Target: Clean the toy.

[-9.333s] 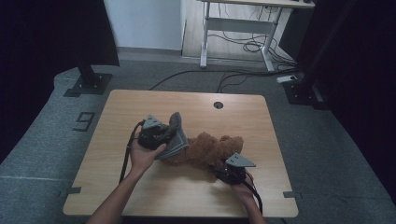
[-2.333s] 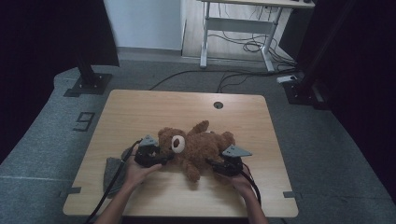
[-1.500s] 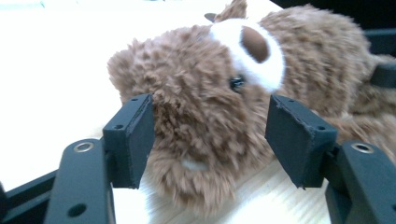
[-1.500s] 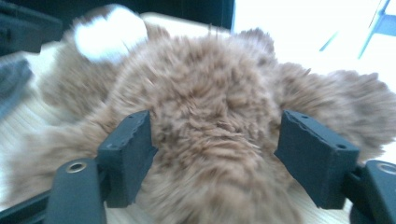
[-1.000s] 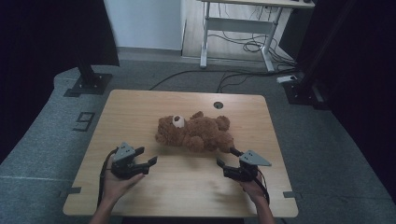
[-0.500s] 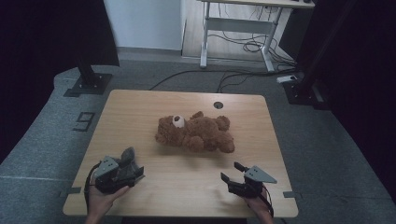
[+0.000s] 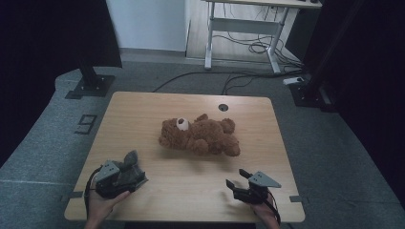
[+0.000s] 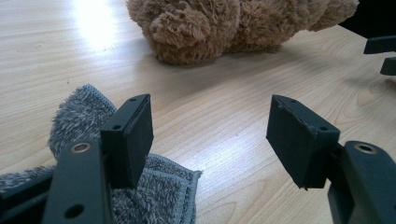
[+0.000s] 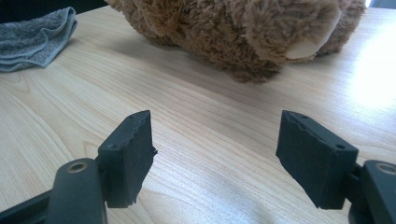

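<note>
Spanning the scene, the counter (image 7: pixel 143 109) carries a bear (image 7: pixel 200 136) lying at its centre, well apart from both grippers. A grey cloth (image 8: pixel 154 196) lies under the left gripper (image 8: pixel 210 135) at the near left corner; its fingers (image 8: pixel 130 135) stand wide, gripping nothing. The right gripper (image 9: pixel 217 154) rests near right, fingers (image 9: pixel 133 149) open and empty, having just been closing slightly.

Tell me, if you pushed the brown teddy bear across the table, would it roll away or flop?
The teddy bear would probably flop, not roll: it lies sprawled on the wooden table, limbs spread. Its thick plush fur looks soft, so it would likely squash under a push and drag rather than slide. It seems light for its size, being stuffed.
</note>
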### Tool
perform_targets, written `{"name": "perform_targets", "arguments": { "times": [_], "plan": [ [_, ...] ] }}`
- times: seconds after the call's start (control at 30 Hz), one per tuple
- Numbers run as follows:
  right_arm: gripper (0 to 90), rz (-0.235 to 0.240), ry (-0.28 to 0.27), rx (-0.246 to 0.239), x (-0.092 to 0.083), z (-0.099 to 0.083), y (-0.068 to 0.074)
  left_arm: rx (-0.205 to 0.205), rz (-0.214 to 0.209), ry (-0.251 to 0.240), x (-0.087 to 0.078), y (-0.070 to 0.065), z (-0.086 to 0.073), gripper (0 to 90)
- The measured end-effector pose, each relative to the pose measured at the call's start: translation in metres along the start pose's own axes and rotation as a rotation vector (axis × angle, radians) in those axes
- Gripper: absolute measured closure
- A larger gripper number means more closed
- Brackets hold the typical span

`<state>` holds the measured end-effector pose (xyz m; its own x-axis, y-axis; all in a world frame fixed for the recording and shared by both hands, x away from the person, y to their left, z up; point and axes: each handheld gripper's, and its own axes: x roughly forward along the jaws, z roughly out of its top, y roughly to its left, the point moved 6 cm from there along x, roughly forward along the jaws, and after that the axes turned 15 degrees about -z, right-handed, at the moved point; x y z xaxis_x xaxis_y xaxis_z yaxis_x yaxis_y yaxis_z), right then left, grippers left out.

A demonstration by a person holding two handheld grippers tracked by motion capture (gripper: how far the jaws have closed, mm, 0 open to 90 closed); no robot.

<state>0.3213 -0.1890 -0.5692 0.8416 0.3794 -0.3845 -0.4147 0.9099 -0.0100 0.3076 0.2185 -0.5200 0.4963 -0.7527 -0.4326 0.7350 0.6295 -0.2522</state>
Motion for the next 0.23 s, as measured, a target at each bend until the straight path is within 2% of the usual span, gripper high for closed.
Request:
{"name": "perform_targets", "arguments": {
  "times": [0.23],
  "plan": [
    [26.7,-0.011,0.000,-0.004,-0.0001,-0.0005,-0.0027,0.008,-0.009,0.003,0.0010,-0.0006,-0.0002,31.7]
  ]
}}
